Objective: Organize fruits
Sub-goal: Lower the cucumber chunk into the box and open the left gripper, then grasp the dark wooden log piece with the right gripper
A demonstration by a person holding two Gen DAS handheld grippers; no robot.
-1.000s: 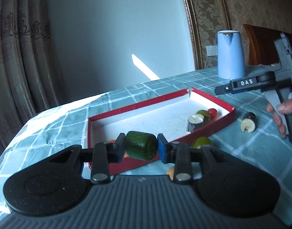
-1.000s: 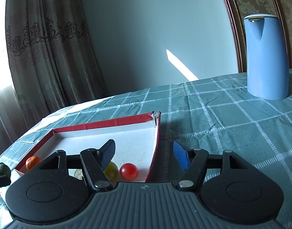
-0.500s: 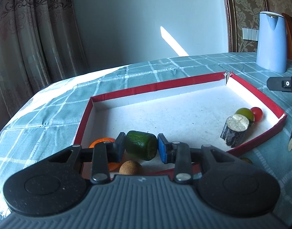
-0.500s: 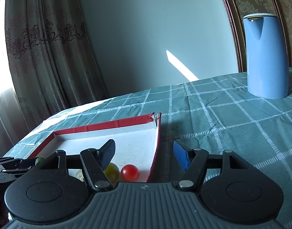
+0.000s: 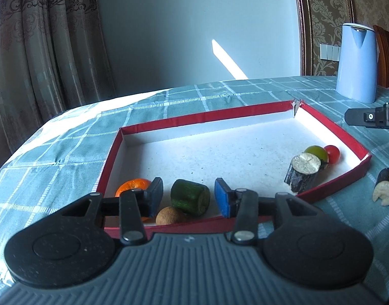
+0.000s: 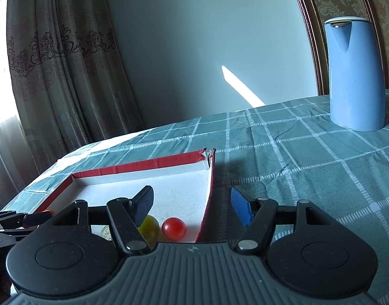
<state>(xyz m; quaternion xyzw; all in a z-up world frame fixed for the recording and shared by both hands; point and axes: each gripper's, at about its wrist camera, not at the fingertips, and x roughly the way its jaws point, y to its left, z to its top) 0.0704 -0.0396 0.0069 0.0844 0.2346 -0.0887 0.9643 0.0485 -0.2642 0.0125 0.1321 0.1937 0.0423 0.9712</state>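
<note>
A red-rimmed white tray (image 5: 245, 113) lies on the checked tablecloth. My left gripper (image 5: 189, 198) is open over the tray's near edge; a green cucumber piece (image 5: 190, 200) lies between its fingers without touching them. An orange (image 5: 133, 186) and a brown round fruit (image 5: 169, 216) lie beside it. A dark cut piece (image 5: 302, 175), a green fruit (image 5: 317, 152) and a red tomato (image 5: 333, 153) lie at the tray's right. My right gripper (image 6: 192, 207) is open and empty above the tray's right rim (image 6: 211, 178), near the green fruit (image 6: 150, 228) and tomato (image 6: 174, 228).
A dark cut piece with a pale face (image 5: 386, 190) lies on the cloth right of the tray. A blue kettle (image 5: 357, 62) stands at the back right, also in the right wrist view (image 6: 355, 73). Curtains hang at the left. The right gripper's tip (image 5: 372, 118) shows at the right.
My left gripper moved over the tray, lowered and opened, letting go of the cucumber piece, which now lies in the tray. The right gripper stayed nearly still and open.
</note>
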